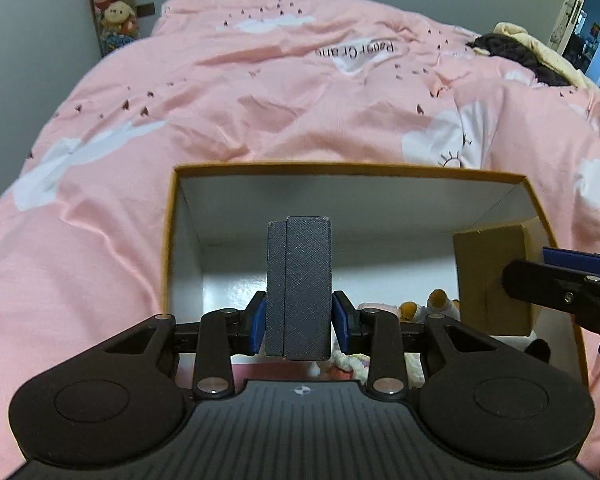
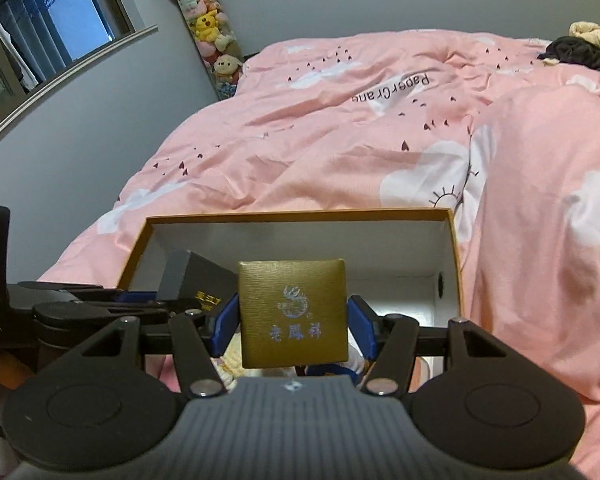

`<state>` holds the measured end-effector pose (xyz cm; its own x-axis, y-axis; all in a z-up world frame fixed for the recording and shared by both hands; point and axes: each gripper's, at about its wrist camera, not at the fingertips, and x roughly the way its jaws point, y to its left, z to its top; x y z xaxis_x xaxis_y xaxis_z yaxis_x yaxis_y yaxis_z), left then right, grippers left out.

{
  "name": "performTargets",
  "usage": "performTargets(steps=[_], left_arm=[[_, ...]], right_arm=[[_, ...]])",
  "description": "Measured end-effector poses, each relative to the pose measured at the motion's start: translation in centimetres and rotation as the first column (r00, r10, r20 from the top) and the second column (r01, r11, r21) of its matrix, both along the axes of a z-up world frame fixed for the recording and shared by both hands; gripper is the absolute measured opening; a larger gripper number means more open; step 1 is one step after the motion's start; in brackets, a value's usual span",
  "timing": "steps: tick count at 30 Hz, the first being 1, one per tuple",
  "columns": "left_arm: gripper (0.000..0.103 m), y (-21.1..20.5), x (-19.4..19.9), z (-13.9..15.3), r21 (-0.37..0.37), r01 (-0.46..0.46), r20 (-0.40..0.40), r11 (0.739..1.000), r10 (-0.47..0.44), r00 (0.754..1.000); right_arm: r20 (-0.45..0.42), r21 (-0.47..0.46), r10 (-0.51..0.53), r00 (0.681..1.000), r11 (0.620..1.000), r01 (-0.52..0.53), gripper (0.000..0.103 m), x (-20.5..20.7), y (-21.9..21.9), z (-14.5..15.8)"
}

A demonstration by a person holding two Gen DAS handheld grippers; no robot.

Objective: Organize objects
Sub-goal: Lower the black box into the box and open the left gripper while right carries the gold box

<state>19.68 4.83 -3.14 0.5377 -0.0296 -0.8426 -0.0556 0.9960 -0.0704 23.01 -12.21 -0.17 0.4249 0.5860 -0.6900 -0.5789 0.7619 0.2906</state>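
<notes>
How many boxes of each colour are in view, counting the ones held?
Dark grey textured box, held in the left hand-held gripper: 1
Gold brushed square box, held in the right hand-held gripper: 1
Large open orange-rimmed cardboard box: 1
Total: 3

Brightness: dim and even in both views, with a cool, slightly bluish tone.
Light source: blue daylight enters by the window (image 2: 40, 28) far up-left of the fingers, and by the doorway (image 1: 596, 28) far up-right.
Shadows: soft only; the inside of the open box (image 1: 340, 200) ahead of the fingers is grey, darkest at its walls.
Glare: a weak shine on the box floor just left of the fingers.
Blur: mild; the plush toys (image 2: 210, 24) and far bed cover (image 1: 260, 80) look soft and grainy.
Distortion: strong fisheye; wall and window sill bend, corners go black.
</notes>
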Motion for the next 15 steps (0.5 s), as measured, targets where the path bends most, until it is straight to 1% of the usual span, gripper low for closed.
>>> performTargets(steps=[3,6,9,11,15], left_arm=[[0.039,0.1,0.5,-0.8,-0.004,-0.006,-0.02,1.0,0.006,1.0],[0.039,0.2,0.9,-1.3,-0.043,-0.005,-0.03,0.999,0.004,1.0],[0.039,0.4,1.3,-2.1,-0.053,-0.015,-0.05,0.999,0.012,0.999],[0.039,0.7,1.5,-2.7,-0.072,-0.027,-0.065,0.997,0.022,0.998],[0.039,0.9,1.6,-2.9,-0.074,-0.03,-0.054,0.997,0.026,0.998]], right_arm=[[-0.004,-0.005,-0.001,1.0,1.0,0.001,0.06,0.6,0.4,-0.6],[-0.013,-0.005,0.003,1.0,1.0,-0.003,0.06,0.9,0.6,-1.1],[-0.023,-0.009,0.005,1.0,1.0,-0.005,0.06,1.1,0.8,-1.4],[-0.027,-0.013,0.005,1.0,1.0,-0.005,0.06,1.3,0.9,-1.6],[-0.027,-0.019,0.003,1.0,1.0,-0.004,0.06,1.3,0.9,-1.7]])
